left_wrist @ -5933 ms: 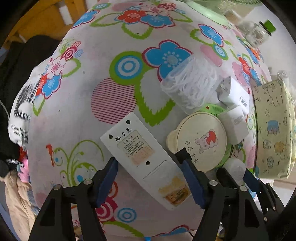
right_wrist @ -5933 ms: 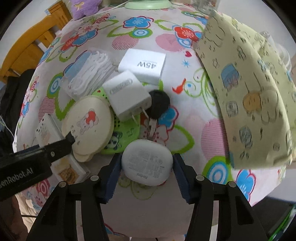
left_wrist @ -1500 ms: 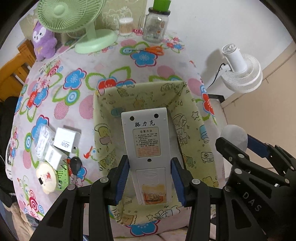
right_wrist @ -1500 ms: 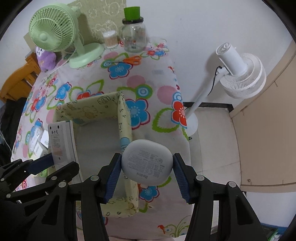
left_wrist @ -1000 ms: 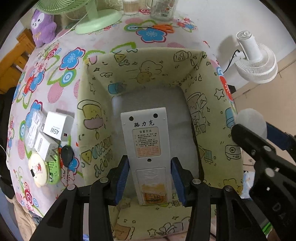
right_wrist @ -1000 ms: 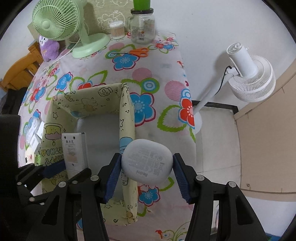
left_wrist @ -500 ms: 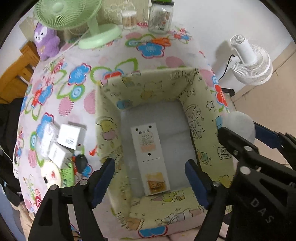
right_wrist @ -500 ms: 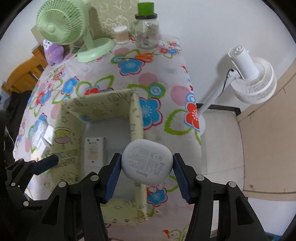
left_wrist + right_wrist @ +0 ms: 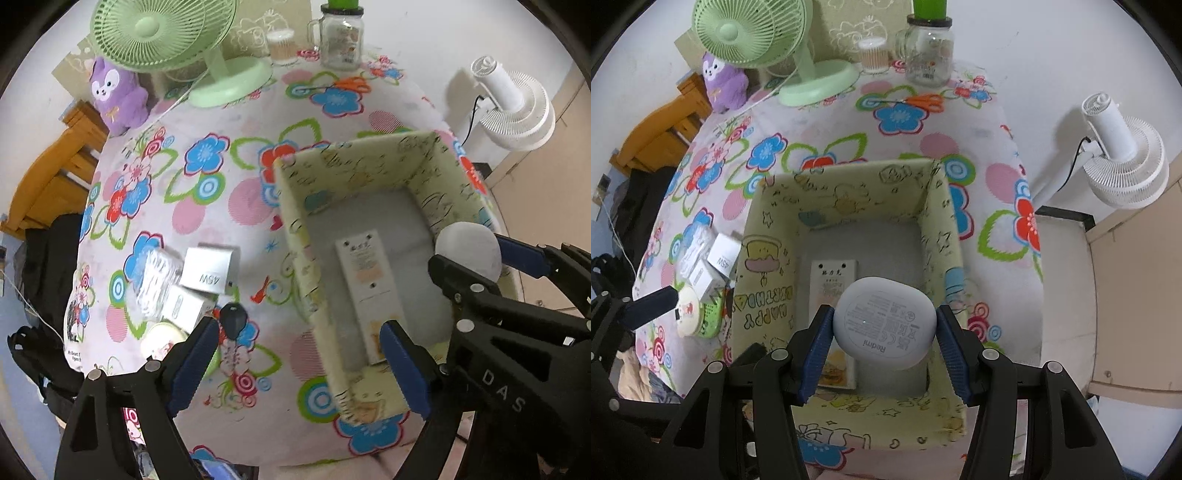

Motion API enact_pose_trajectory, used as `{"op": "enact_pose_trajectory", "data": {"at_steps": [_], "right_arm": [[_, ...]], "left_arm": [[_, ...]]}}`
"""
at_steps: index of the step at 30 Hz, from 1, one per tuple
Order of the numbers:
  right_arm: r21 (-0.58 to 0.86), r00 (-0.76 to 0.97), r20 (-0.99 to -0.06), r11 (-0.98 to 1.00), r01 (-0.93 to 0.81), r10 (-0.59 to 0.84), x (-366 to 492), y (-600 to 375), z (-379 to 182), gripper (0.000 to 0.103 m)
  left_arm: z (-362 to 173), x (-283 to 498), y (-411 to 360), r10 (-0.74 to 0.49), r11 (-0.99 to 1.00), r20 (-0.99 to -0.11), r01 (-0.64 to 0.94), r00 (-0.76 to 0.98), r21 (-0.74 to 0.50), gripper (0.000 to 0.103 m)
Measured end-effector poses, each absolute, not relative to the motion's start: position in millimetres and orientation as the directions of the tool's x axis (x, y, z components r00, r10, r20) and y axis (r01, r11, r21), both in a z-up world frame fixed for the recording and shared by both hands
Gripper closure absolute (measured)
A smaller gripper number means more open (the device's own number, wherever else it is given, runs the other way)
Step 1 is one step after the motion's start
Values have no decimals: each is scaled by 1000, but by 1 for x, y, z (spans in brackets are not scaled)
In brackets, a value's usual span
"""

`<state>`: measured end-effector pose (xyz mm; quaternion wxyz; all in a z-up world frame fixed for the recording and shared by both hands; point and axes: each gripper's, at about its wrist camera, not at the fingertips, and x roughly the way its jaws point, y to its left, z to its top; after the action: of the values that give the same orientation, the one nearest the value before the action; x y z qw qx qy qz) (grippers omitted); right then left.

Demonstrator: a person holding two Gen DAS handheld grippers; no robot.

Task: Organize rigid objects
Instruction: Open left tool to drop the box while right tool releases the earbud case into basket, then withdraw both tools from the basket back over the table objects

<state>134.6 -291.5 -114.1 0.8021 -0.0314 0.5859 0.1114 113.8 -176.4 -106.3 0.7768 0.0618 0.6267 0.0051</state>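
Left wrist view: left gripper (image 9: 295, 365) jaws were opening, wide, nothing between the pads. The white remote (image 9: 367, 291) lay flat on the floor of the yellow fabric box (image 9: 295, 236), near its left wall. Leftovers clustered near the table's left edge: 45W charger (image 9: 208, 271), black key fob (image 9: 233, 319).

Right wrist view: right gripper (image 9: 882, 349) was clamped on the grey earbud case (image 9: 884, 321), held above the box interior. Best to lower it over the bare floor right of the remote before releasing, clear of the right wall. Green desk fan (image 9: 768, 44), glass jar (image 9: 929, 55) and orange scissors (image 9: 923, 100) stood at the far edge, well apart; nothing blocked the drop.
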Motion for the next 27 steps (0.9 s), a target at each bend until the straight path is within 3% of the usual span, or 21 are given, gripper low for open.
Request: {"op": "enact_pose_trajectory", "data": {"at_steps": [13,27], "right_arm": [[74,219,-971,992,-100,95,115,-291,-141,43],[69,292,-954,998,6,64,96,-290,-119,16]], "left_arm": [[-119,101,-166,75,987,-983,131,166,97,11],[-106,88,-156,39,975,-978,206,204,82,11]]}}
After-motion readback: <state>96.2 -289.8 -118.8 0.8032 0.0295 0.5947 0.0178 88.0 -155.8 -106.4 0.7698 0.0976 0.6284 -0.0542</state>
